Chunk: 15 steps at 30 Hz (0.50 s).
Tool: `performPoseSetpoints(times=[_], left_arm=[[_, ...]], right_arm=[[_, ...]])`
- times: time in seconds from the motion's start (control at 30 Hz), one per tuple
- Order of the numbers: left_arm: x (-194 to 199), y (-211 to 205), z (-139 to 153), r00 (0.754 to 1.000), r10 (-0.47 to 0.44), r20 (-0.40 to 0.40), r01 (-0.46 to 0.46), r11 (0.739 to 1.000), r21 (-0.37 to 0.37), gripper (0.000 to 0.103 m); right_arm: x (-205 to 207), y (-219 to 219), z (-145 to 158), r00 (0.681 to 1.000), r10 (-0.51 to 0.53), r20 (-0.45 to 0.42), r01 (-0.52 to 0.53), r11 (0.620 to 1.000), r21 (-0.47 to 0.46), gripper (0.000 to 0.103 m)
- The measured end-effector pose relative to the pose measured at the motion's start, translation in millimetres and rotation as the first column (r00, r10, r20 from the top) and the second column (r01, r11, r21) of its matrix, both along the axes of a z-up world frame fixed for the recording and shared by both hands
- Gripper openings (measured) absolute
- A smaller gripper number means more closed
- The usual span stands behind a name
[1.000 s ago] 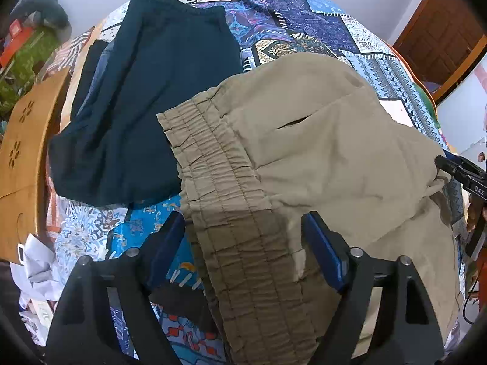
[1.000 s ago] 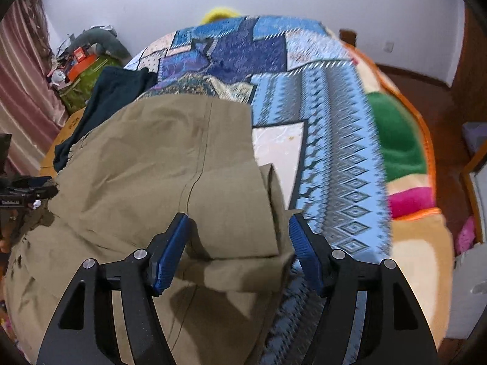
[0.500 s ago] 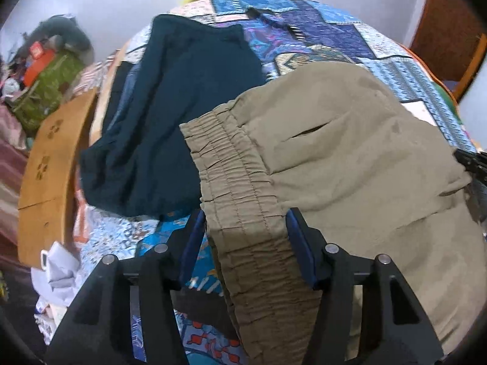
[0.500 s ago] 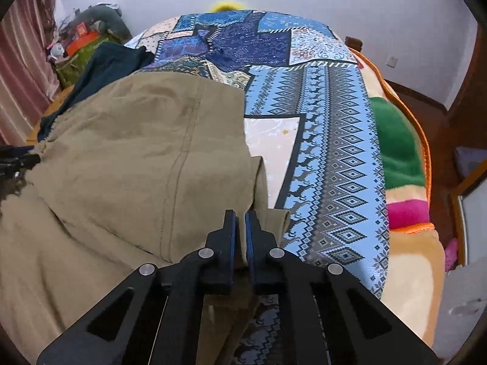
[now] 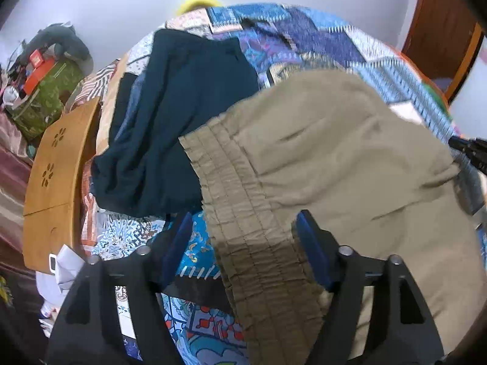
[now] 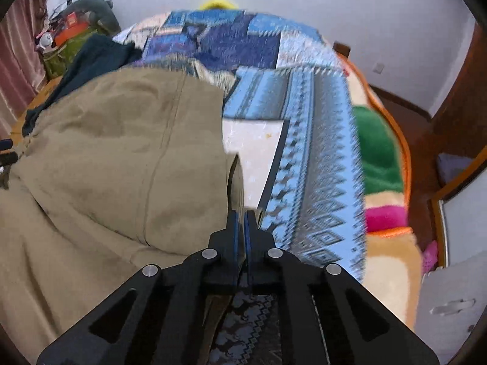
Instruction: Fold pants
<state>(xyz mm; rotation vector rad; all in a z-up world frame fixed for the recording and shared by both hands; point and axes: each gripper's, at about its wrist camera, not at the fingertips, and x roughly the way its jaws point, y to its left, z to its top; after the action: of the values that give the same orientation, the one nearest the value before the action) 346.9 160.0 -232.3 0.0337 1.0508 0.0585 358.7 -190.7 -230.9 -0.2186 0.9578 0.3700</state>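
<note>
The left gripper (image 5: 243, 237) is hovering with jaws spread wide; the right gripper (image 6: 240, 225) is pinching its jaws together on fabric.

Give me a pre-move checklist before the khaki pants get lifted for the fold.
1. Right tool shut on khaki elastic-waist pants edge: ok.
2. Left tool gripping gathered waistband: not ok, jaws open, straddling it.
3. Dark teal garment free of the pants: cannot tell, waistband borders it.
4. Patterned blue patchwork bedspread not caught in the right tool: cannot tell.
5. Pants flat: not ok, creased.
</note>
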Motion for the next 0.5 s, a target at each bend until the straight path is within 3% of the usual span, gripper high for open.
performPoseSetpoints(times=[0.1,0.13,0.27,0.33,0.4,0.5], left_arm=[[0.1,10.8,17.0,0.999,0.030,0.040,-0.028,0.999,-0.047,0.075],[1.3,15.1,22.4,0.998,0.040,0.050,-0.037,0.998,-0.057,0.075],[9.8,27.8,36.4,0.995,0.075,0.067,-0.071,0.996,-0.058,0.075],[15.0,34.1,43.5,0.992,0.090,0.085,-0.085,0.995,-0.057,0.076],[21.1,39.5,49.6,0.990,0.097,0.105,-0.092,0.994,-0.053,0.087],[32.0,43.5,53.8,0.987,0.096,0.128,-0.090,0.994,-0.056,0.088]], right_arm=[[-1.5,2.5,18.9,0.999,0.007,0.043,-0.008,1.000,0.026,0.022],[-2.8,4.4,27.4,0.998,0.013,0.066,-0.015,0.999,0.037,0.031],[-4.8,15.2,55.5,0.990,0.039,0.136,-0.051,0.995,0.085,0.054],[-1.2,22.6,67.4,0.986,0.053,0.156,-0.072,0.991,0.117,0.059],[4.0,27.9,76.1,0.984,0.057,0.171,-0.083,0.985,0.153,0.062],[16.8,38.1,82.0,0.982,0.056,0.181,-0.091,0.976,0.196,0.062]])
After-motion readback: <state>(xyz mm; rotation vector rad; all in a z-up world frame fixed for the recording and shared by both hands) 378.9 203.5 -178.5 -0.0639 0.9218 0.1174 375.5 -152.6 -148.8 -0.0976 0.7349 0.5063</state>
